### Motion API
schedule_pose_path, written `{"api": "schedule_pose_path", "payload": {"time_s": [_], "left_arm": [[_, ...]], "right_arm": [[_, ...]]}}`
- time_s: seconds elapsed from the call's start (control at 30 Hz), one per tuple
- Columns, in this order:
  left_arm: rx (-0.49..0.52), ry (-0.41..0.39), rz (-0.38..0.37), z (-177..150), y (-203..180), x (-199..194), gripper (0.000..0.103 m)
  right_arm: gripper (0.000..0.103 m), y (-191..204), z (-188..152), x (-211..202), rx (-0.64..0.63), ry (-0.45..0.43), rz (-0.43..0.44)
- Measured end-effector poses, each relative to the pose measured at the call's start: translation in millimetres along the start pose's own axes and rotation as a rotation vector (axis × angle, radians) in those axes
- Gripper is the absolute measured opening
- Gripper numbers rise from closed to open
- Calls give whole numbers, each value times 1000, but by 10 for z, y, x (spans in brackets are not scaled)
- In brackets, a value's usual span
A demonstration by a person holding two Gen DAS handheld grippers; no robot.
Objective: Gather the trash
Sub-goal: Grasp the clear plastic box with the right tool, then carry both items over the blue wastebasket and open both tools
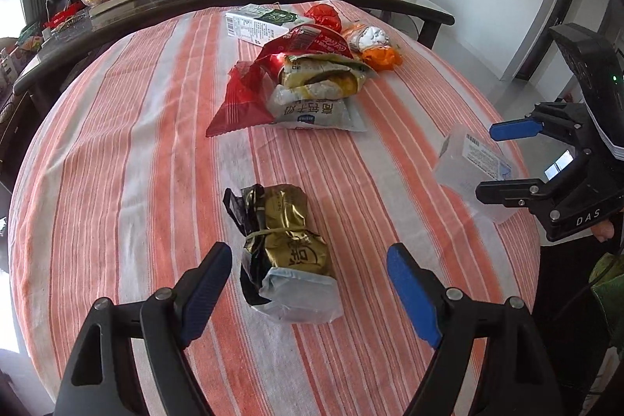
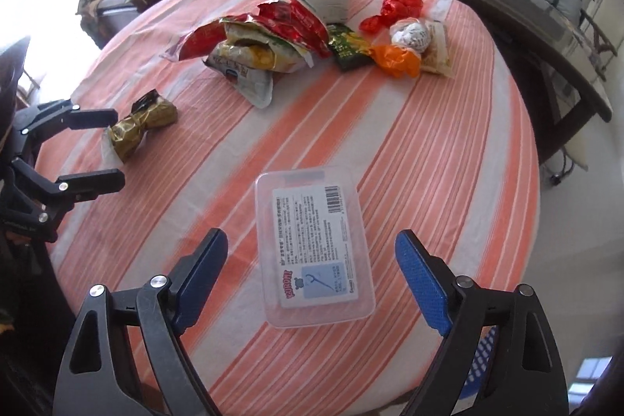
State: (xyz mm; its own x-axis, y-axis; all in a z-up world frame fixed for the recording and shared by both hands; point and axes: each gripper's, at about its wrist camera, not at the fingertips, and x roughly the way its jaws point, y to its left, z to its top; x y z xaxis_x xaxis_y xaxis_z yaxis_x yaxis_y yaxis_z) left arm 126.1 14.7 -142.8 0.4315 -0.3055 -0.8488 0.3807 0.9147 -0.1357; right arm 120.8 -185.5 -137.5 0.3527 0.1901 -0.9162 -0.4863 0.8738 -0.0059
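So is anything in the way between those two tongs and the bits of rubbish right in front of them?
Nothing visible. The left tongs stand open around the gold foil wrapper bundle on the striped orange-and-white tablecloth; the right tongs stand open around the clear plastic box with a printed label. The heap of crumpled snack wrappers lies farther back.

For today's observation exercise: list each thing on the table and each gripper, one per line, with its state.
Left gripper: open, empty, astride the gold wrapper.
Right gripper: open, empty, astride the plastic box.
Gold wrapper: crumpled, lying alone.
Plastic box: lying flat, label up.
Wrapper pile: torn open, heaped.
Milk carton: lying on its side.
Orange bag: crumpled.
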Motion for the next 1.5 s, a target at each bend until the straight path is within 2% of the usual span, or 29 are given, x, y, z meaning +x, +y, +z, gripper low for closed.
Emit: {"api": "schedule_pose_path", "payload": {"time_s": [0.07,0.13,0.17,0.2,0.27,0.3,0.53,0.63,0.77,0.97,1.17,1.33,1.5], "left_arm": [[-10,11,18,40,27,37,84],[-6,13,30,60,28,36,79],[2,10,31,68,20,28,70],[10,13,30,73,12,27,46],[13,8,27,73,13,16,45],[14,-3,29,72,8,-2,45],[18,-78,-41,166,-244,-182,43],[54,-97,-97,273,-530,-228,43],[134,-108,-173,429,-1092,-202,43],[225,-87,-280,661,-2002,95,43],[263,-49,-368,771,-2840,519,43],[270,-8,-402,806,-3353,984,43],[244,34,-409,836,-3648,1423,44]], "right_arm": [[89,18,56,103,-19,43,-30],[88,3,86,187,-22,80,-38],[86,-16,92,218,-15,90,-35],[80,-41,94,235,-5,98,-33],[64,-84,95,227,13,98,-16],[62,-98,89,207,18,93,-15],[61,-207,-3,-104,70,-13,-28],[61,-391,-36,-292,123,-64,-25],[61,-818,-204,-567,230,-121,-56],[61,-1634,-779,-842,444,-136,-149],[61,-2285,-1446,-818,625,-96,-249],[62,-2706,-1938,-648,765,-69,-272],[62,-2968,-2280,-466,881,-77,-237]]}}
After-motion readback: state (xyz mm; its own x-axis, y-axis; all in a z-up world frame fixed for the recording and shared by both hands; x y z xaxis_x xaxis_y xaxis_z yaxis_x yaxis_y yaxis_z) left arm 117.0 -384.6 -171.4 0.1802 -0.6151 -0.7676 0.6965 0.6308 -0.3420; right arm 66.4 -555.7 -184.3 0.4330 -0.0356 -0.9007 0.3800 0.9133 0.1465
